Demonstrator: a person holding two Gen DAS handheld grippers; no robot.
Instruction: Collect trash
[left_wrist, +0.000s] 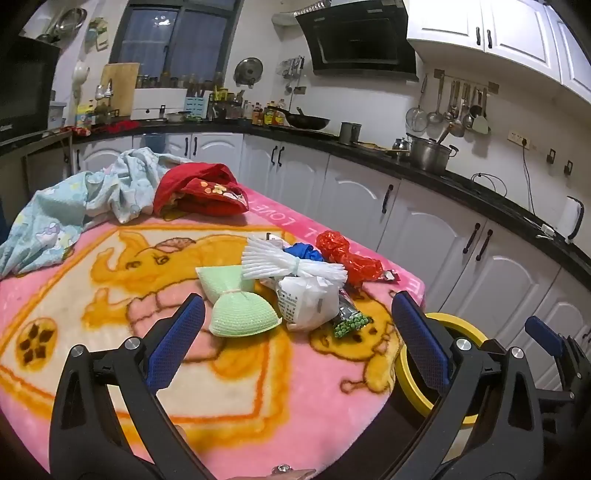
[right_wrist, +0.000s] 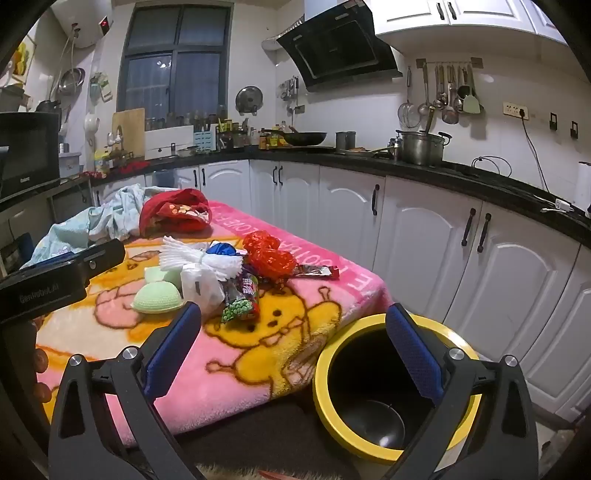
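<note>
A pile of trash lies on a pink cartoon blanket (left_wrist: 110, 369): a green foam net (left_wrist: 236, 306), a white foam net (left_wrist: 291, 264), a white plastic bag (left_wrist: 310, 299), a red plastic bag (left_wrist: 343, 254), a blue scrap (left_wrist: 301, 253), a green-pea snack packet (left_wrist: 349, 319) and a dark wrapper (right_wrist: 317, 272). A yellow-rimmed black bin (right_wrist: 388, 391) stands on the floor at the table's right corner; it also shows in the left wrist view (left_wrist: 448, 325). My left gripper (left_wrist: 299, 347) is open and empty, just short of the pile. My right gripper (right_wrist: 295, 354) is open and empty above the table corner and bin.
A red cloth (left_wrist: 203, 192) and a light blue cloth (left_wrist: 74, 210) lie at the blanket's far end. White cabinets (right_wrist: 424, 229) with a black counter run behind and to the right. The left gripper's body (right_wrist: 55, 280) shows at the left of the right wrist view.
</note>
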